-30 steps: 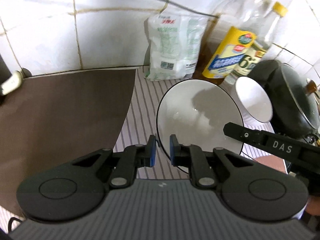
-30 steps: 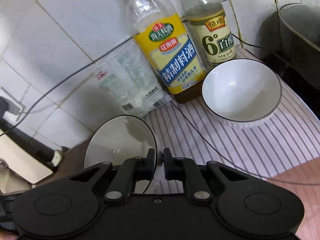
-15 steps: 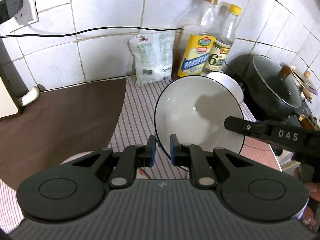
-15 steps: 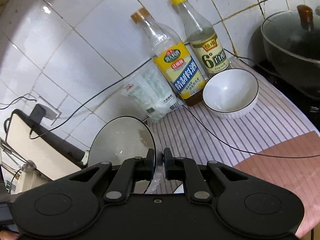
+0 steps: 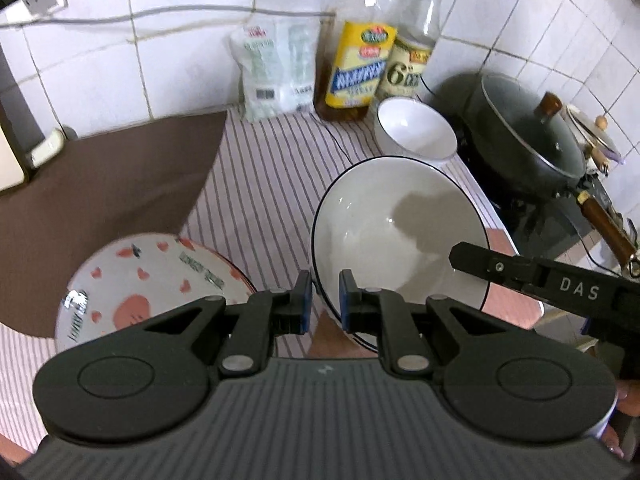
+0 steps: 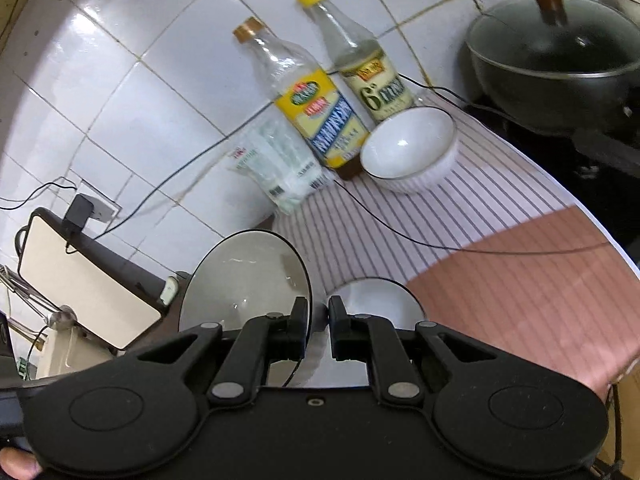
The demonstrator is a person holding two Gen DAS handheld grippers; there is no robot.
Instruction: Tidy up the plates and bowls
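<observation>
**Both grippers hold one black-rimmed bowl above the desk**

The left gripper [image 5: 323, 299] has its blue-padded fingers [image 5: 303, 300] closed on the near rim of a large white bowl with a black rim [image 5: 400, 232], which is tilted and held off the desk. The right gripper [image 6: 318, 322] pinches the same bowl [image 6: 244, 280] at its opposite edge, its fingers [image 6: 300, 320] narrowed onto the rim; in the left wrist view one of its black arms, marked DAS, reaches in over the bowl's right side.

Just left of the held bowl, a white bowl printed with red hearts [image 5: 148, 280] rests on the striped cloth [image 5: 264, 184] that covers the desk. In the right wrist view another white bowl [image 6: 376, 300] shows just beyond the right gripper's fingers, partly hidden by them.

Farther back, a small ribbed white bowl [image 5: 416, 130] sits on the cloth, just in front of two bottles: a yellow-labelled bottle [image 5: 358, 64] and a yellow-capped bottle [image 5: 412, 48]. A clear plastic packet [image 5: 276, 72] leans against the tiled wall [image 5: 160, 60] beside them. To the right, a lidded dark pot [image 5: 528, 136] stands on the stove. A brown mat [image 5: 108, 184] lies at the left.
</observation>
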